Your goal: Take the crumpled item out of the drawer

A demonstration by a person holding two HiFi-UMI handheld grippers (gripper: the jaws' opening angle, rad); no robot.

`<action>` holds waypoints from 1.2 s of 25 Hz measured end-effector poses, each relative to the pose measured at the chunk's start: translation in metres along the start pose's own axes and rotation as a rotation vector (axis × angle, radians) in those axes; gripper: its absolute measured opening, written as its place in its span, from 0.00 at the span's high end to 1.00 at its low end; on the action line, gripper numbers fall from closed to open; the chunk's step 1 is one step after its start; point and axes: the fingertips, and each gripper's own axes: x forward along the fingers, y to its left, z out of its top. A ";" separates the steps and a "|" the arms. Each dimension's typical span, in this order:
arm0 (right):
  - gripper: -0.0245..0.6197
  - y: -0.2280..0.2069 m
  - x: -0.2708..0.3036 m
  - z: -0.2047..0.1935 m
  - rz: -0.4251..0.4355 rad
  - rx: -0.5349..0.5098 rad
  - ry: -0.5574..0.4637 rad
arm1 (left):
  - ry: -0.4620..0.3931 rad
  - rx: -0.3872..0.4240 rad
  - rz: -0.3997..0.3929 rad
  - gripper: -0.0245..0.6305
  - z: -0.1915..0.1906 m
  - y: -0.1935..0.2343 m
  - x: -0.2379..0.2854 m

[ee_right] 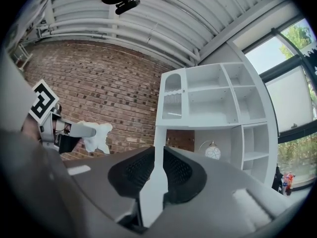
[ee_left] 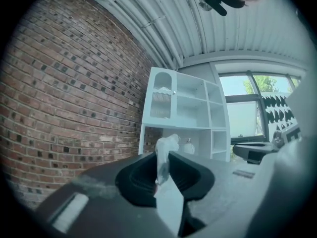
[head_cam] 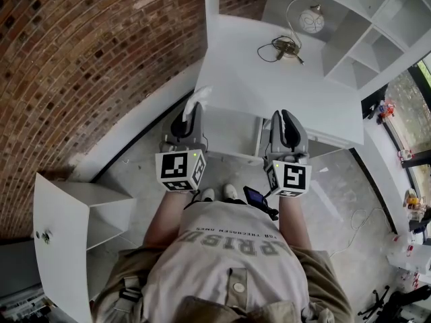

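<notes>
- Two grippers are held side by side in front of the person, above the grey floor (head_cam: 138, 163).
- The left gripper (head_cam: 191, 112) pinches the crumpled item (ee_left: 166, 147) between its pads. It is a thin, white, wrinkled scrap, and its lobed top pokes up past the jaw tips.
- The right gripper (ee_right: 158, 158) has its jaws almost together, with only a slim gap and nothing in it.
- Beyond them, a white desk (head_cam: 269, 86) carries a globe lamp (head_cam: 311, 21), with a brick wall (head_cam: 87, 59) to the left.
</notes>
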 end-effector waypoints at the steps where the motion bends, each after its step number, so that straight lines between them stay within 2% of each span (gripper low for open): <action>1: 0.88 -0.001 0.000 0.001 -0.007 -0.003 -0.004 | -0.004 0.008 0.010 0.86 0.001 0.002 -0.001; 7: 0.94 -0.009 -0.003 0.009 -0.051 -0.009 -0.032 | -0.036 0.066 0.060 0.86 0.014 0.013 -0.008; 17: 0.96 -0.016 -0.001 0.013 -0.092 -0.026 -0.042 | -0.066 0.068 0.109 0.86 0.022 0.027 -0.014; 30: 0.96 -0.016 0.006 0.015 -0.102 -0.054 -0.036 | -0.072 0.069 0.127 0.86 0.023 0.034 -0.010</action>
